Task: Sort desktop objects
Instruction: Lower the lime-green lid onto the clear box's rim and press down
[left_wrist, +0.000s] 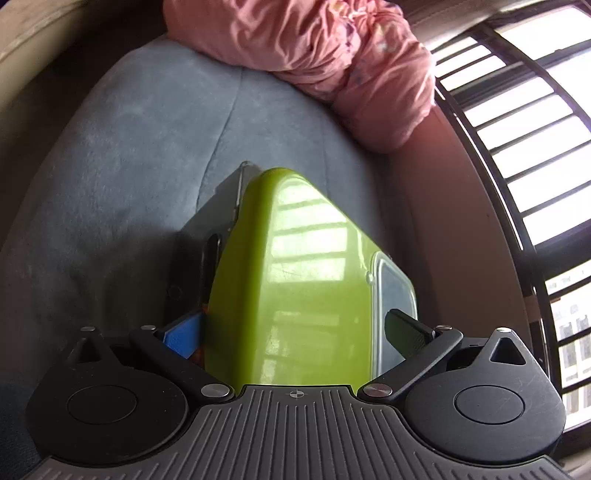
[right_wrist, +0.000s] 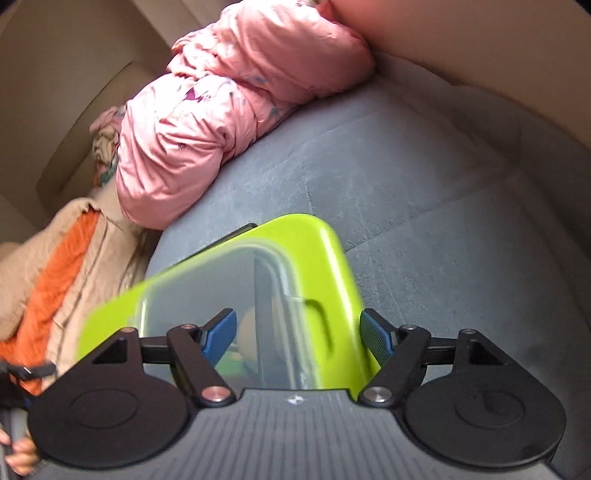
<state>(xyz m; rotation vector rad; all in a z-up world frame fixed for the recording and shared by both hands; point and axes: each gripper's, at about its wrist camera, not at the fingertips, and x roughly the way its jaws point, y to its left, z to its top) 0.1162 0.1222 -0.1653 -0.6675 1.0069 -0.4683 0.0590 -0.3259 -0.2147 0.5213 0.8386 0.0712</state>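
A lime-green plastic box (left_wrist: 295, 266) with a clear lid fills the middle of both views, held above a grey-blue cushion. In the left wrist view my left gripper (left_wrist: 291, 332) has its fingers on either side of the box and is shut on it. In the right wrist view the box (right_wrist: 321, 266) is tilted, its clear lid (right_wrist: 221, 295) facing the camera. My right gripper (right_wrist: 299, 336) straddles the box's green edge, one blue pad (right_wrist: 221, 332) on the lid and the other pad (right_wrist: 376, 336) on the outer side.
A grey-blue cushioned seat (left_wrist: 129, 155) lies under the box. A crumpled pink garment (left_wrist: 332, 55) lies at its far edge, also in the right wrist view (right_wrist: 229, 103). A barred window (left_wrist: 535, 147) is on the right. Orange and beige cloth (right_wrist: 55, 266) lies at left.
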